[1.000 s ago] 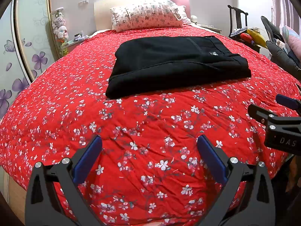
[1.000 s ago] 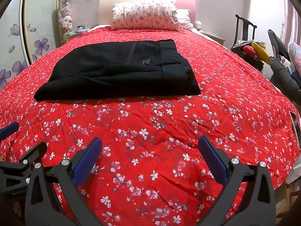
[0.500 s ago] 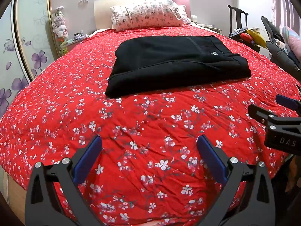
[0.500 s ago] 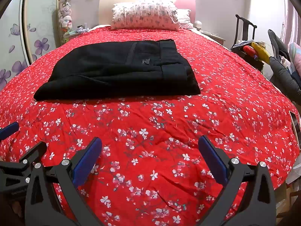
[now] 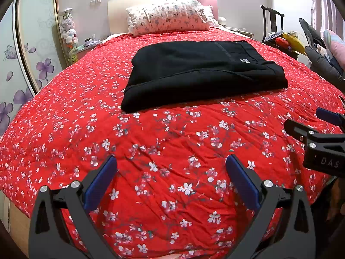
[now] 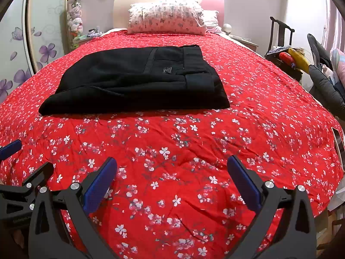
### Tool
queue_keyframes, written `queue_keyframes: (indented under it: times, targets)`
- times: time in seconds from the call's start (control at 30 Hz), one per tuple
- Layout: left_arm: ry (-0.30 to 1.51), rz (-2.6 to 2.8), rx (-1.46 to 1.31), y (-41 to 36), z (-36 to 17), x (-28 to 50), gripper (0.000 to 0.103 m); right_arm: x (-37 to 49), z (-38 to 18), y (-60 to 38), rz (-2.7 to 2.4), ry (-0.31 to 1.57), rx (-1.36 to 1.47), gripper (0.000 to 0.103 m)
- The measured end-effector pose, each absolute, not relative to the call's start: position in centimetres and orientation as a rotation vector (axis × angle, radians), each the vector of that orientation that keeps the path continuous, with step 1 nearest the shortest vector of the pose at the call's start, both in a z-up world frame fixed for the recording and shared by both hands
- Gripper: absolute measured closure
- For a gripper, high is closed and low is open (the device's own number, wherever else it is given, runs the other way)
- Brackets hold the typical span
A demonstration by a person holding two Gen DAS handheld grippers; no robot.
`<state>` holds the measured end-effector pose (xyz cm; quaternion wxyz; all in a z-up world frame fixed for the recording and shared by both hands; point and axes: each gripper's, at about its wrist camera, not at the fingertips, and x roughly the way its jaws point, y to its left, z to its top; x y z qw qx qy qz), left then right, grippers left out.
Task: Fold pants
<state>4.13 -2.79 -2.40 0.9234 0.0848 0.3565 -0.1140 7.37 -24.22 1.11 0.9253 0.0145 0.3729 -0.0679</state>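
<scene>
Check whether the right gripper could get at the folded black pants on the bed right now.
Probably yes: the right gripper is open and empty, and only bare red floral bedspread lies between it and the folded black pants.

one folded pants [image 5: 204, 75], two pillows [image 6: 166, 18], two grippers [image 5: 171, 172]

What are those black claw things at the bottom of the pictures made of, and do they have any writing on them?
Each is a handheld gripper: the left gripper and right gripper have two angular matte-black arms with triangular cut-outs, silver round bolt heads at the joints, and flat blue pads on the fingers. Seen from the left camera, the right gripper's body carries pale letters "DAS". No cables or sleeves show.
</scene>
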Motion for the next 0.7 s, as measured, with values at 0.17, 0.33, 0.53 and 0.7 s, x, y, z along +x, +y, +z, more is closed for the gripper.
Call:
queue_keyframes:
  times: [0.17, 0.33, 0.53, 0.7]
  targets:
    - [0.733, -0.235, 0.173, -2.76, -2.38, 4.16, 0.002, 7.37, 1.15, -24.18, -0.139, 0.766, 0.029, 0.001]
    - [0.732, -0.234, 0.175, -2.83, -2.39, 4.09, 0.002, 7.41, 0.84, -24.4, -0.138, 0.77, 0.028, 0.001]
    - [0.718, -0.229, 0.192, -3.01, -2.49, 3.67, 0.002, 7.6, 0.63, -24.77, -0.132, 0.778, 0.025, 0.001]
    - [0.724, -0.23, 0.193, -3.12, -2.61, 3.46, 0.002, 7.73, 0.58, -24.9, -0.127, 0.789, 0.025, 0.001]
